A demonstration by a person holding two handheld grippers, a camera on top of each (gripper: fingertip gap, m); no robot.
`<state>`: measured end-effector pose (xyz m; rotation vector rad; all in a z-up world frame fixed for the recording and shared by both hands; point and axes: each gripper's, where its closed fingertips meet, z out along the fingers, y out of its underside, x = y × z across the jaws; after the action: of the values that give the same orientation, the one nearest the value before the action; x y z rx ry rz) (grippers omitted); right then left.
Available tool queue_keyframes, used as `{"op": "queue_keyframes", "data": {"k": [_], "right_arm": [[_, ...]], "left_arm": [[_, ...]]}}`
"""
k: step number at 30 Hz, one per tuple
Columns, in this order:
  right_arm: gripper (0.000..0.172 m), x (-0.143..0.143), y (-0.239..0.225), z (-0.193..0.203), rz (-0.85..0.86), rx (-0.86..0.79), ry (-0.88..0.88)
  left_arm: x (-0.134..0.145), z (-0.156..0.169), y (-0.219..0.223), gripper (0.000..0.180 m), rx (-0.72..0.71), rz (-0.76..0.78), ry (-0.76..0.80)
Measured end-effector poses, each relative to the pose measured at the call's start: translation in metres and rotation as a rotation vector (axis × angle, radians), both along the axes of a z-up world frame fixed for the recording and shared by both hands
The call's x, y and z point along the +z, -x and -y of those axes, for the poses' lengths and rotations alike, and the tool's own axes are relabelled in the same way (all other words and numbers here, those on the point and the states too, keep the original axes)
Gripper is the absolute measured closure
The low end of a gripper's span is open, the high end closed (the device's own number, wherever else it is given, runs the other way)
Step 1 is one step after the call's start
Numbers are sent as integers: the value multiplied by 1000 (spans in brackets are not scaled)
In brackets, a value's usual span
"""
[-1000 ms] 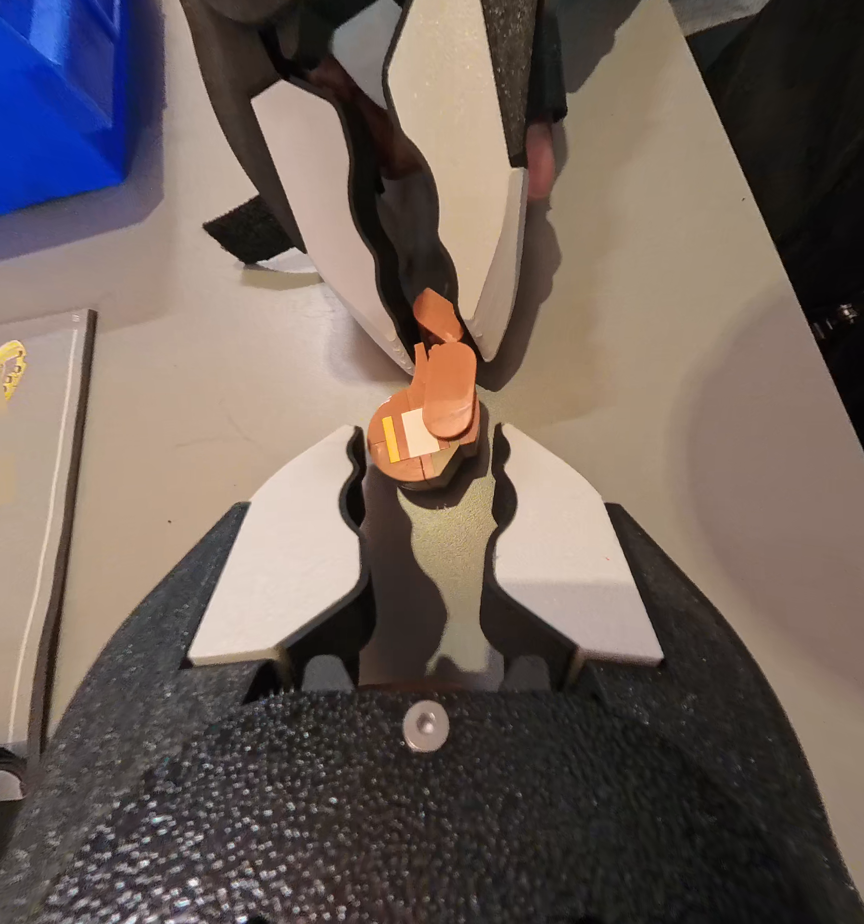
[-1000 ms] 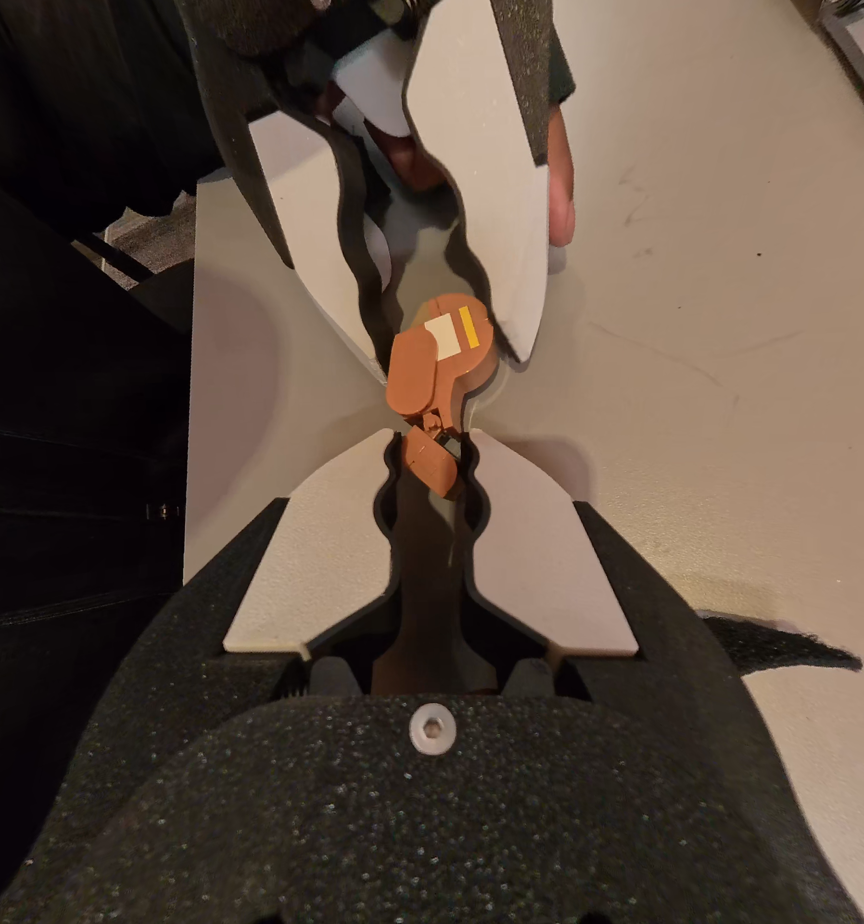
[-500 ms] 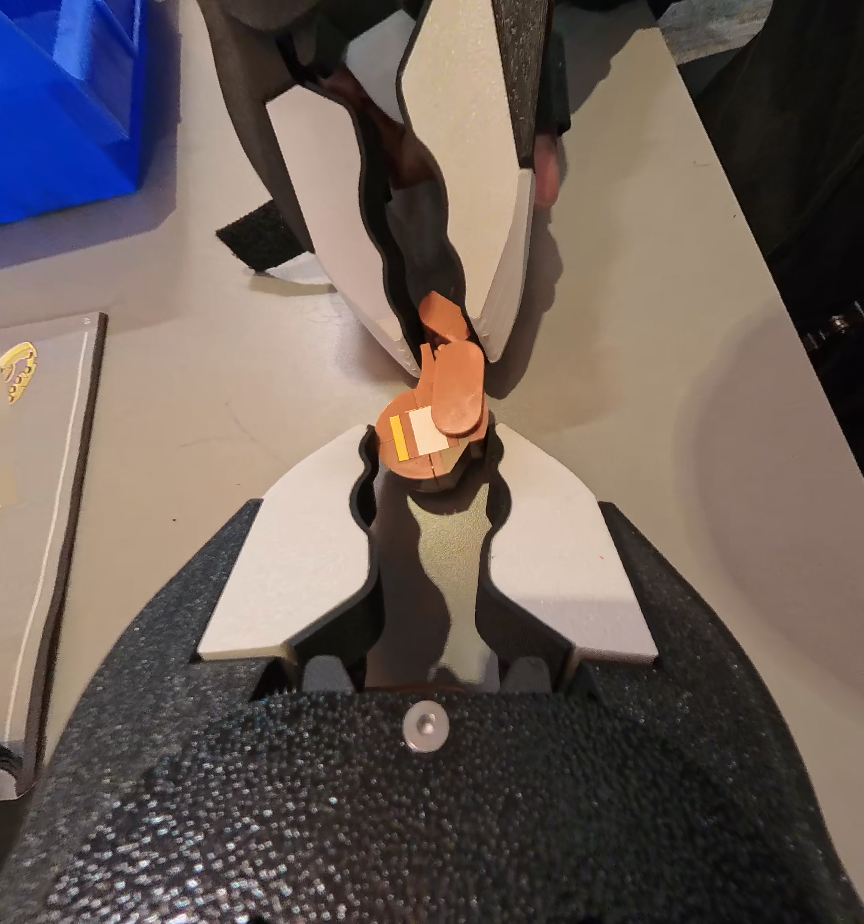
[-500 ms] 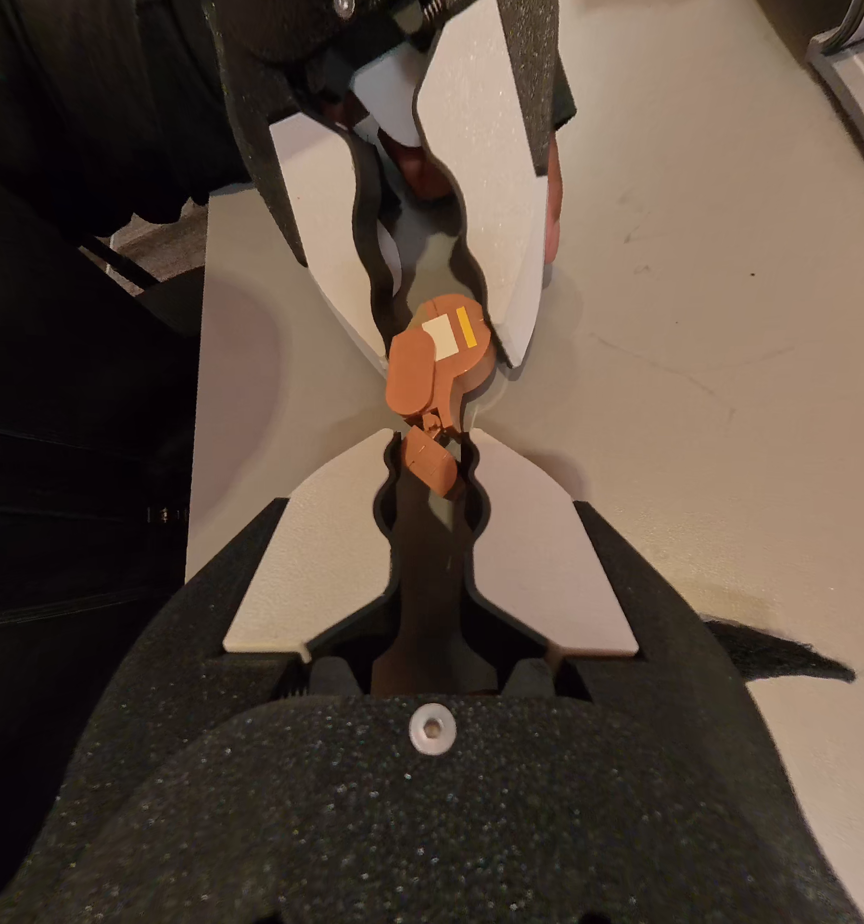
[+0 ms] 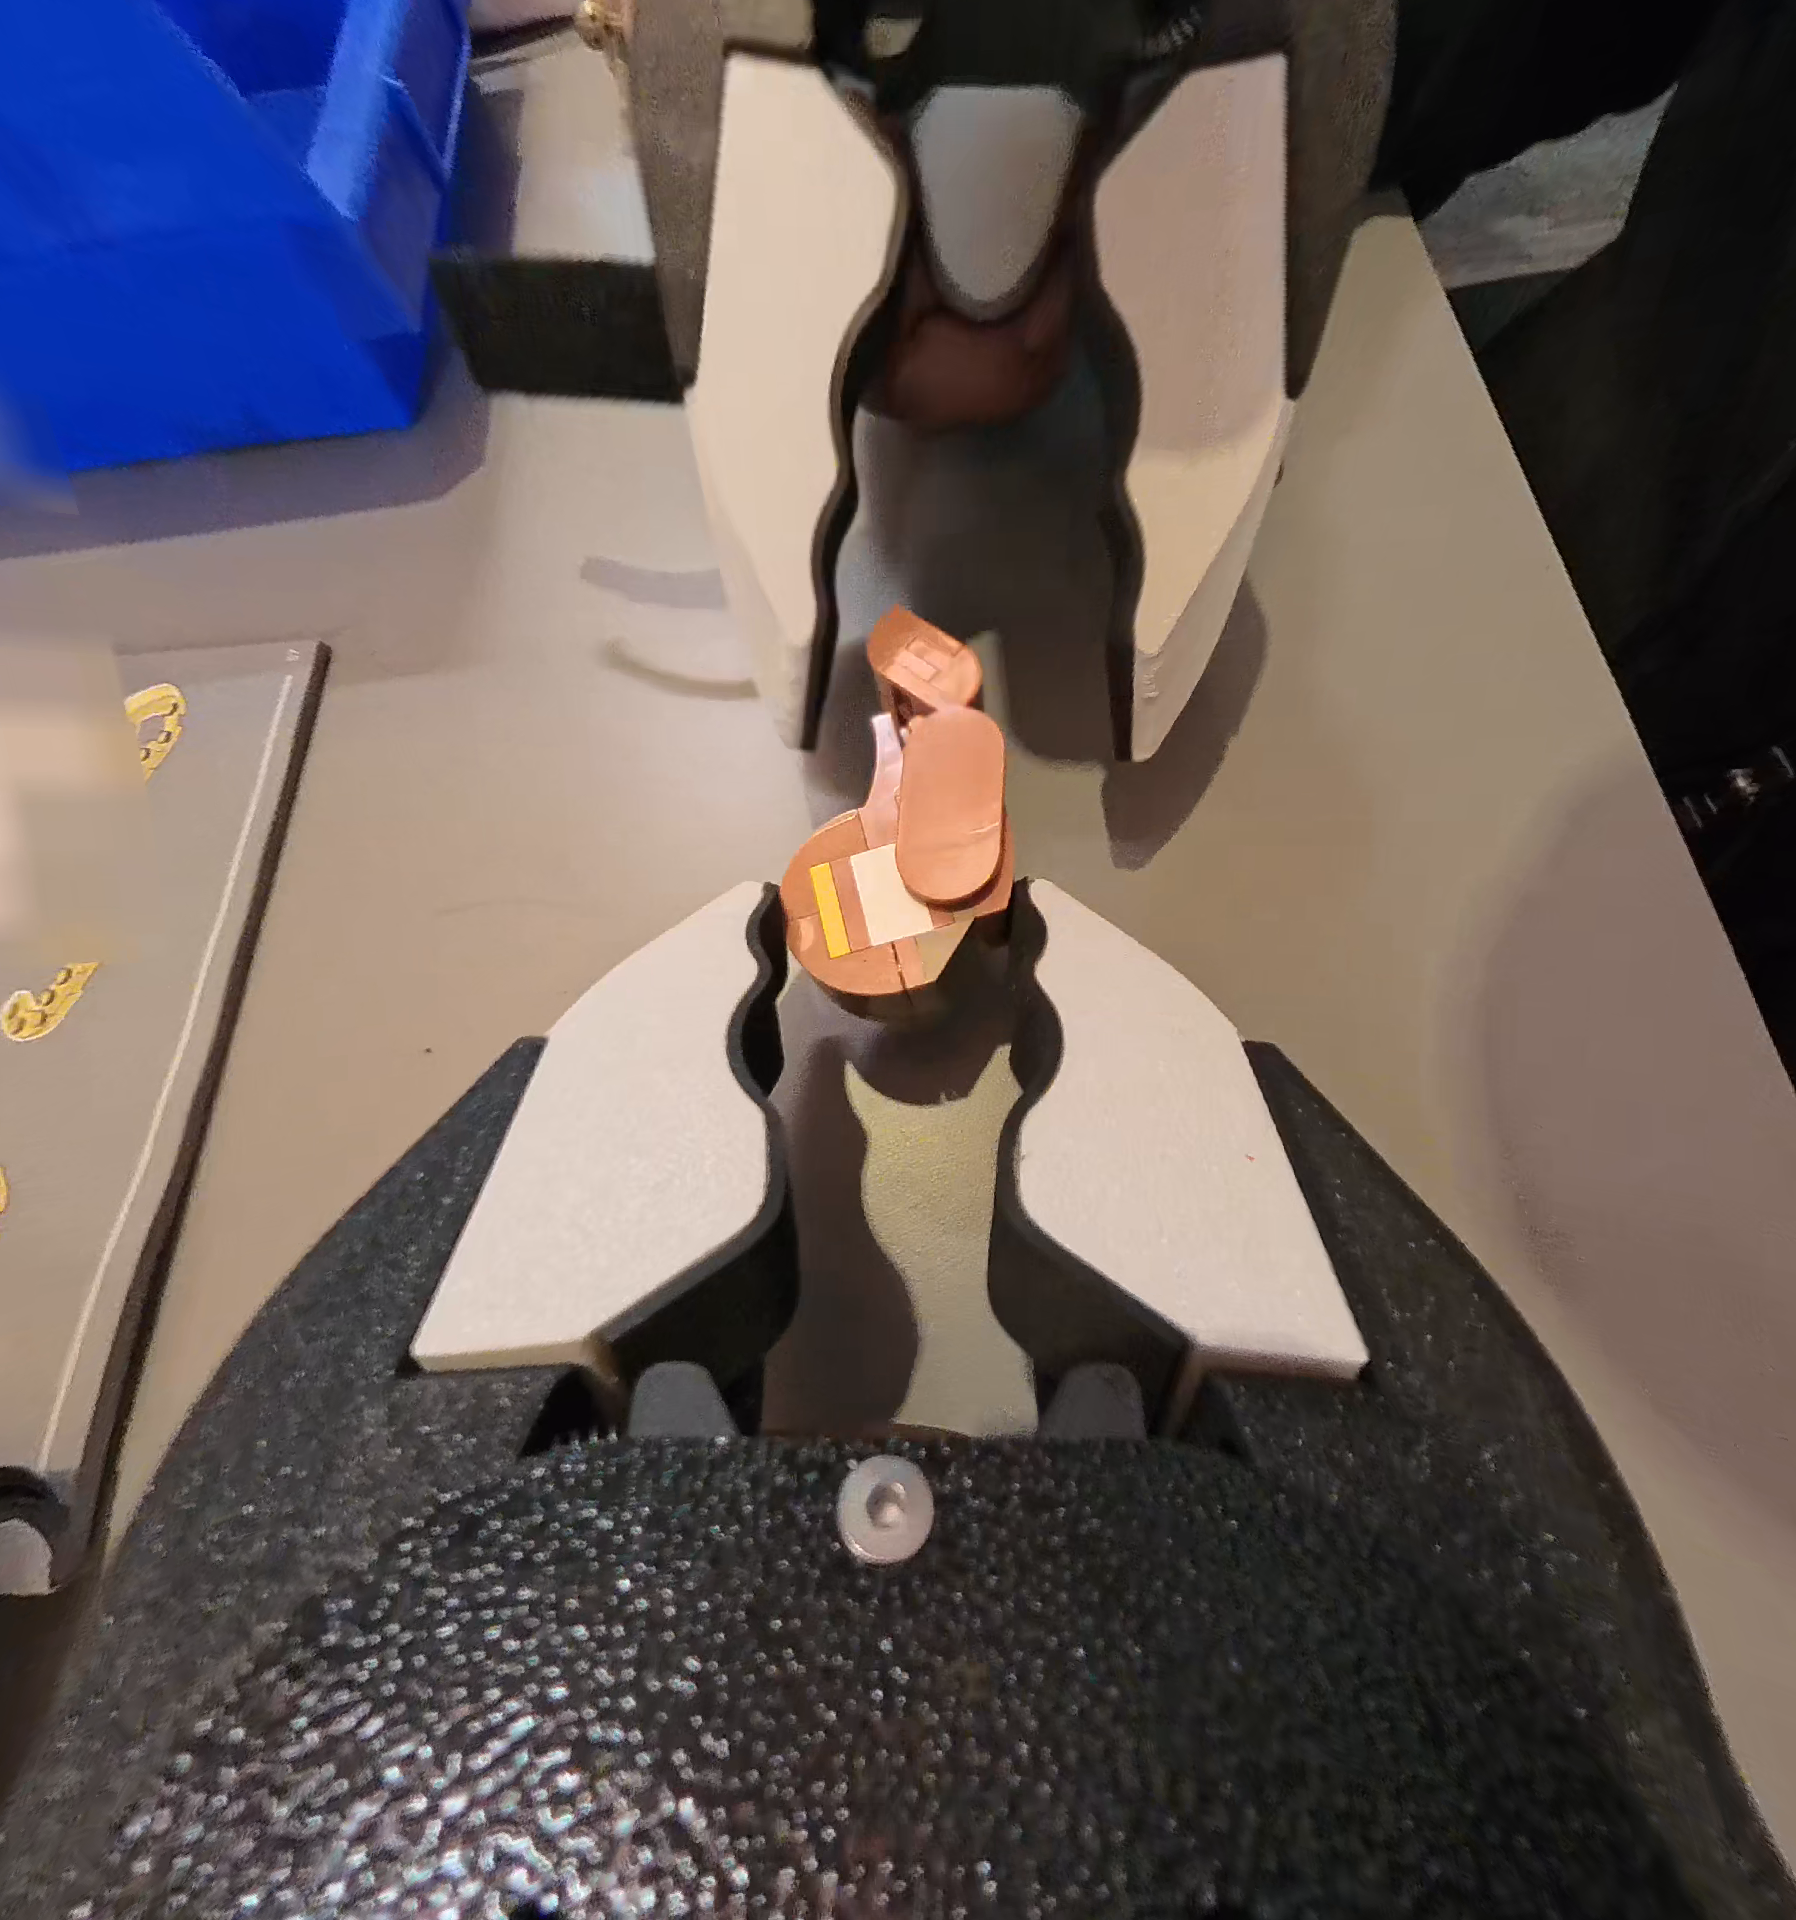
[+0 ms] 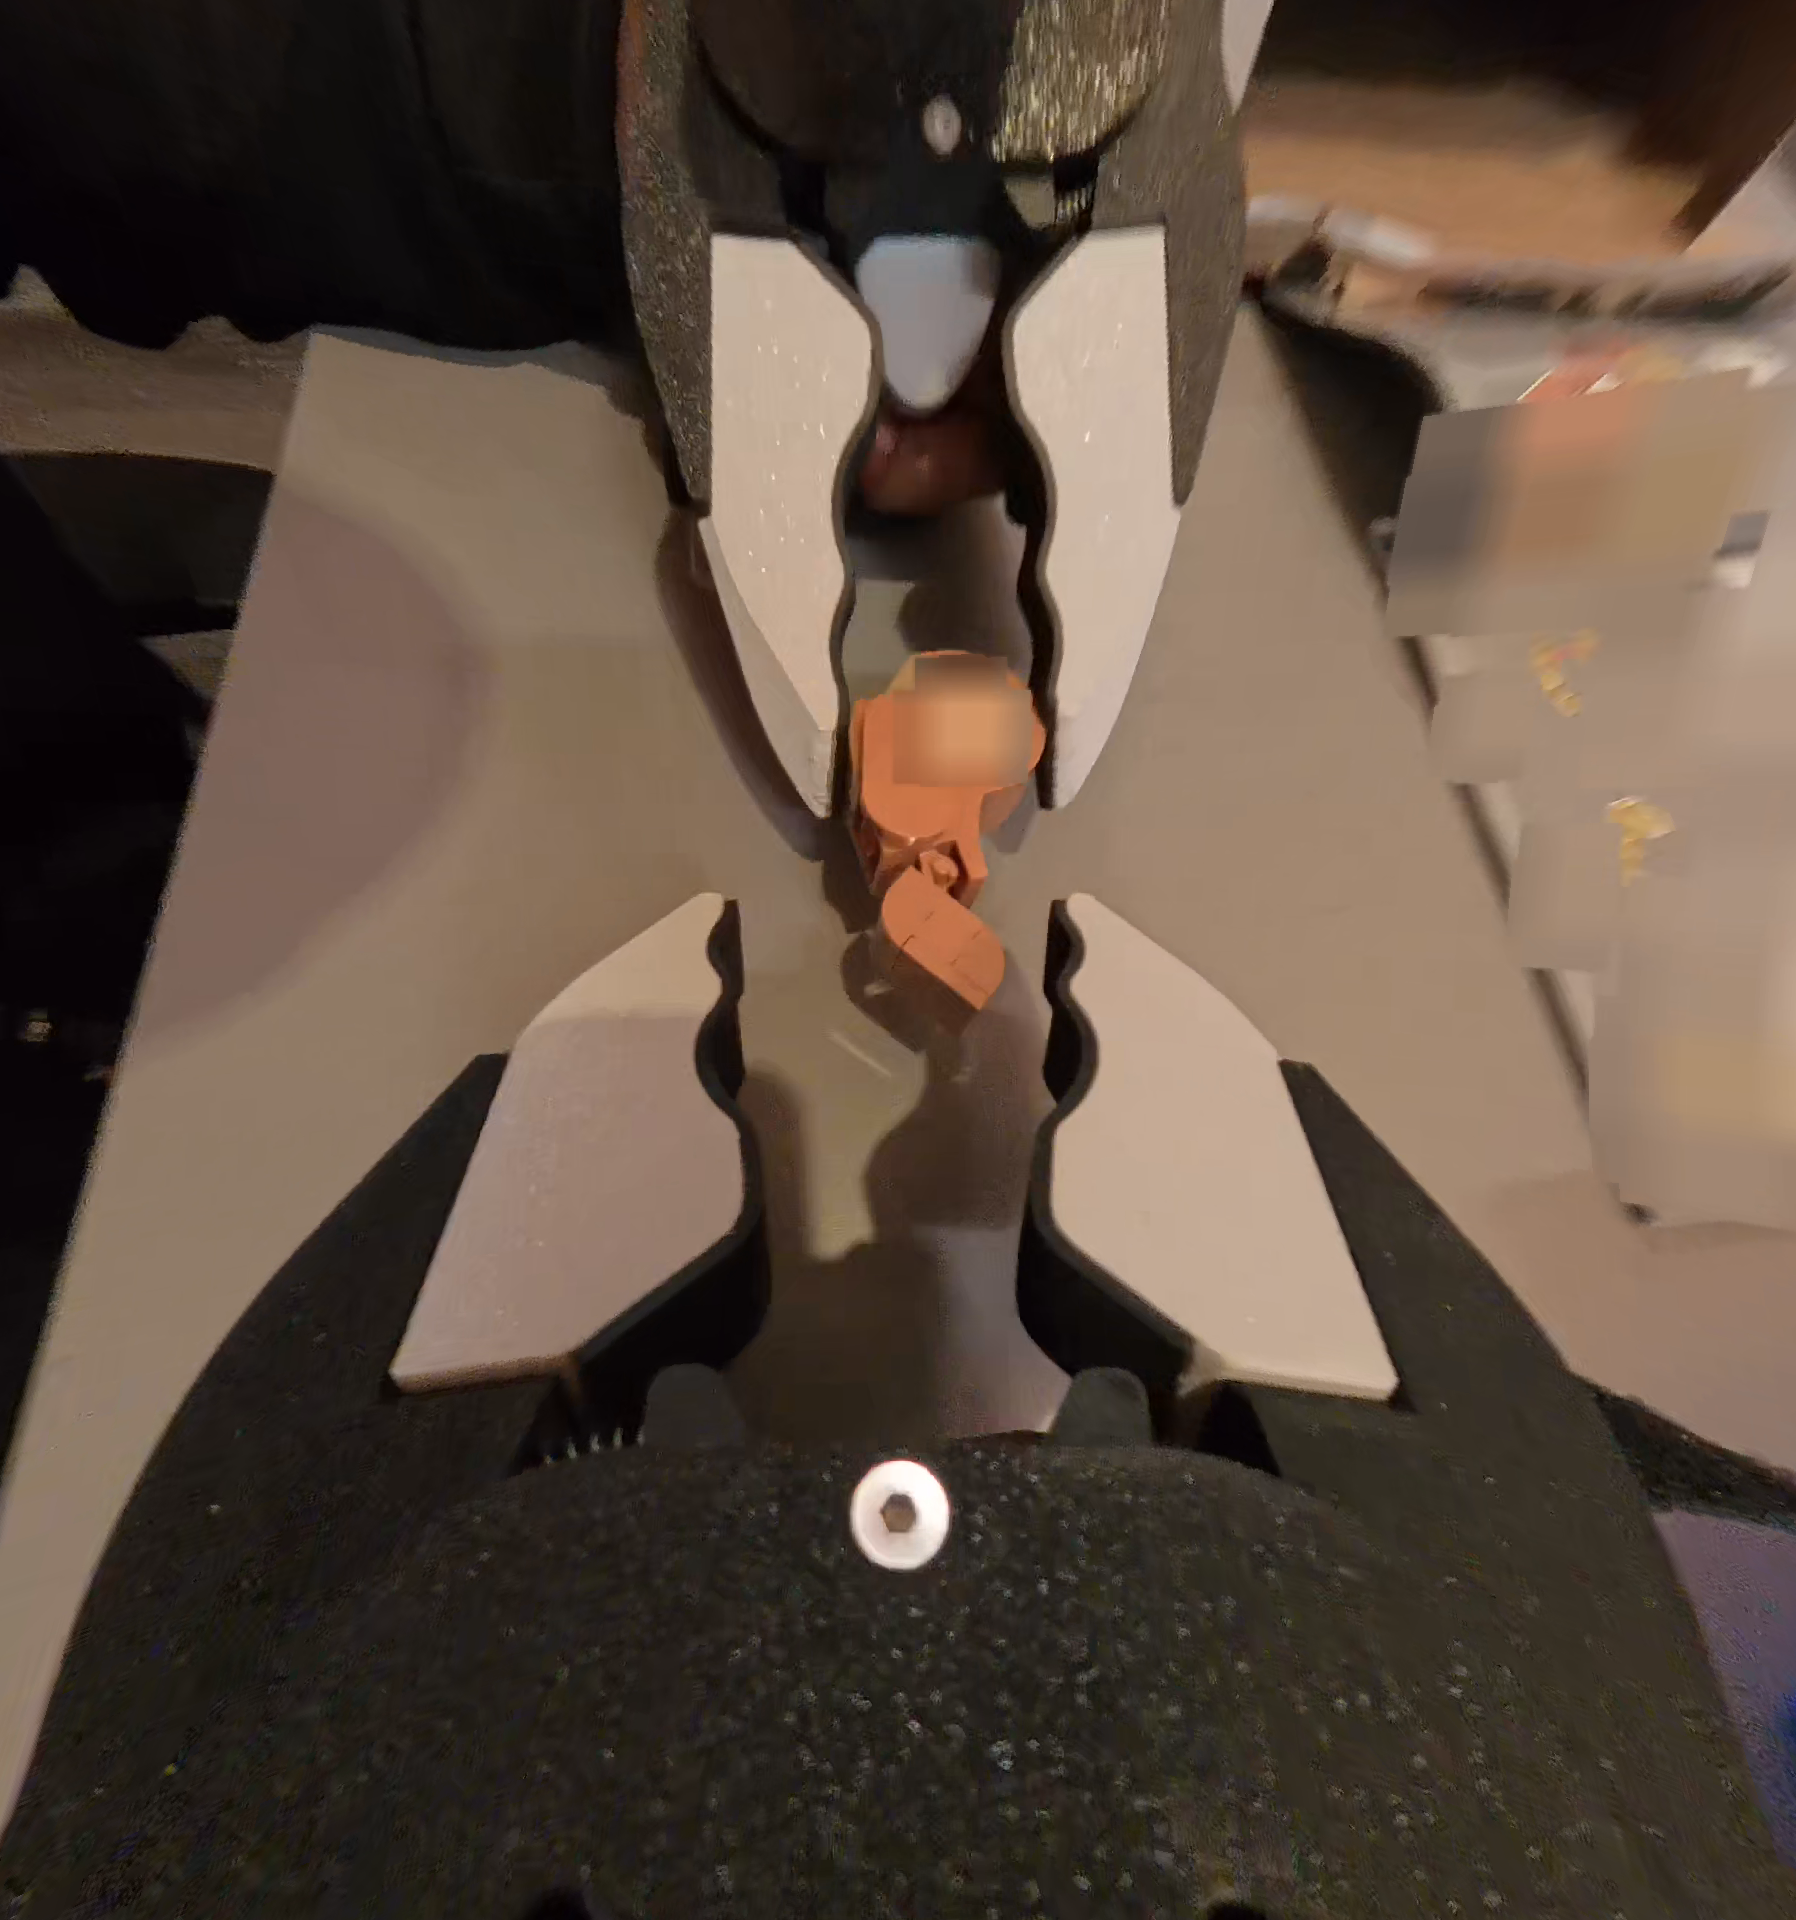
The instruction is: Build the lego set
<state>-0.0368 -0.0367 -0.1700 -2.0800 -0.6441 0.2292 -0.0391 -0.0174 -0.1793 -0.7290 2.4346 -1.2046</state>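
Spanning both views, a pale grey tabletop (image 5: 1289, 727) carried everything in the scene. A blue plastic bin (image 5: 198, 208) stood at its far left corner in the left wrist view. A flat grey booklet printed with small gold shapes (image 5: 146, 1039) lay along the left edge. A black fabric strap (image 5: 561, 322) lay beside the bin, behind the opposite gripper.

The two grippers faced each other tip to tip over the middle of the table.

1. Left gripper (image 5: 899, 894): its pale fingers (image 5: 665, 1091) were closed on the round end of a small brown brick-built model (image 5: 852, 925), one pad against each side. That round end bore a yellow stripe and a white tile on top. A smooth oval brown plate (image 5: 951, 810) overlapped it.
2. Right gripper (image 6: 894, 904): its fingers (image 6: 603, 1143) were spread wide. The model's small curled end (image 6: 941, 945) sat between them with a clear gap at either pad, so nothing was in this grasp.

The model was therefore pinched at one end only and reached from the left fingertips towards the right ones. A shadow lay under it on the table. Whether its underside touched the surface could not be told from either view. A narrow jointed neck (image 6: 935, 862) linked the round end to the curled end.
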Motion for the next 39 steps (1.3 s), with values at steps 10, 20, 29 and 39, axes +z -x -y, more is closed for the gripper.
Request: {"op": "queue_keyframes", "data": {"k": [10,20,29,39], "right_arm": [[123,23,-11,-4,507,5,-419],[126,26,8,-10,690,63,-562],[130,23,8,-17,762,59,-579],[143,20,4,-24,846,39,-587]], "left_arm": [[8,-7,-10,140,79,-35,23],[9,-10,-12,140,104,-51,15],[10,-9,-11,140,98,-51,16],[13,-8,-9,140,91,-44,33]]}}
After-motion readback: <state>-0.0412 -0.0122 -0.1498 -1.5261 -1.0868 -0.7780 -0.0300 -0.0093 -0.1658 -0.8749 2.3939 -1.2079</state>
